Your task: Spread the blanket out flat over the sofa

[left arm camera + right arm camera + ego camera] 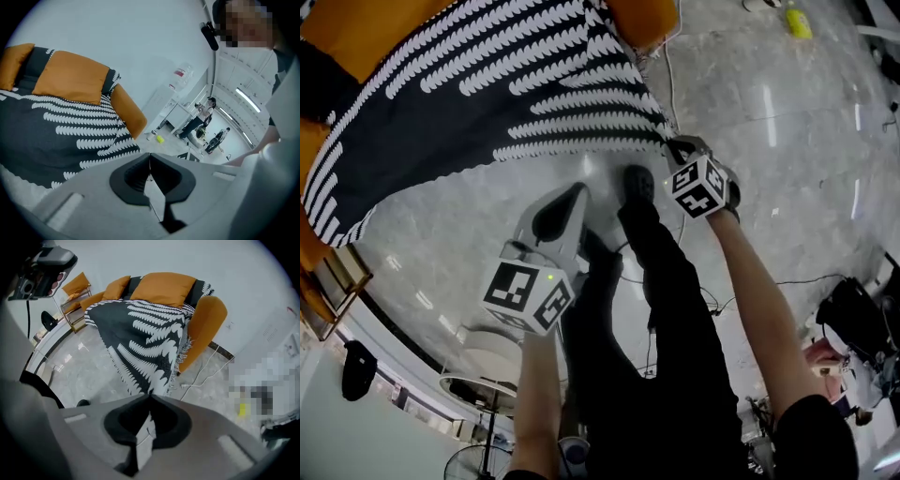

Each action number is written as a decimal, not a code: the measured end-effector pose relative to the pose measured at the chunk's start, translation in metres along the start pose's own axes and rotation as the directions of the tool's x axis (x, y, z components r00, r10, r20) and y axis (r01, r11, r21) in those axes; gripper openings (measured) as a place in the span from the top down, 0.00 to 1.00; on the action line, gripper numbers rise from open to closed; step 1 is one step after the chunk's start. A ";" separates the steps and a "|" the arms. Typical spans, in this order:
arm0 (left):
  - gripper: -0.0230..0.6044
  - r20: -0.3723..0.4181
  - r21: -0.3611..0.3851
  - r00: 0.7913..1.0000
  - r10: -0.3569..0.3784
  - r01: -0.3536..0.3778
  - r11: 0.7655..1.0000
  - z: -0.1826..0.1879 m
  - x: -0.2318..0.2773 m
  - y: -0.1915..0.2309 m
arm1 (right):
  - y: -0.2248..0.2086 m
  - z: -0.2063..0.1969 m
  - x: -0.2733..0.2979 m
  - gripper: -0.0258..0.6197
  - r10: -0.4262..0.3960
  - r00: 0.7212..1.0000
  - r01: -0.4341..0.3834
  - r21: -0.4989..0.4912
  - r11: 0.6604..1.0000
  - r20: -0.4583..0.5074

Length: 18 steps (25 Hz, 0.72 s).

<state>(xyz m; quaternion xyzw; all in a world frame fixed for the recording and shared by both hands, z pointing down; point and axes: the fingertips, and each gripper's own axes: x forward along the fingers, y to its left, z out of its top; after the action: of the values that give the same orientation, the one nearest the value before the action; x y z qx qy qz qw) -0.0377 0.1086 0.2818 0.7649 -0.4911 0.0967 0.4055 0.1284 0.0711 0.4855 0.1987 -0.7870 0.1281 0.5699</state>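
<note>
The black blanket (487,84) with white leaf stripes lies over the orange sofa (375,28) and hangs down its front. My right gripper (677,146) is at the blanket's lower right corner. In the right gripper view the blanket (140,338) narrows down to the closed tips of the right gripper (150,397), which is shut on that corner. My left gripper (578,191) hovers over the floor below the blanket's front edge, apart from it. In the left gripper view the left gripper (150,155) is shut with nothing in it, and the blanket (51,136) is off to the left.
The person's dark legs and a shoe (637,183) stand between the grippers on the marble floor. A white cable (206,371) runs past the sofa's arm (208,319). An orange chair (75,287) stands to the left of the sofa. Desks and people (199,119) are far off.
</note>
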 end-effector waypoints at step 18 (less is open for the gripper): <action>0.95 0.090 0.218 0.991 -0.101 0.079 0.973 -0.091 0.159 0.142 | -0.029 -0.032 0.206 0.94 -0.096 0.980 0.077 0.112 0.991 0.176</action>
<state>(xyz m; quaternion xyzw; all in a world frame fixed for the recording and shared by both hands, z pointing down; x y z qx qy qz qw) -0.0533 0.0400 0.5025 0.8295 -0.4623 0.0917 0.2996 0.1134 0.0245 0.6902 0.2731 -0.8182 0.1258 0.4900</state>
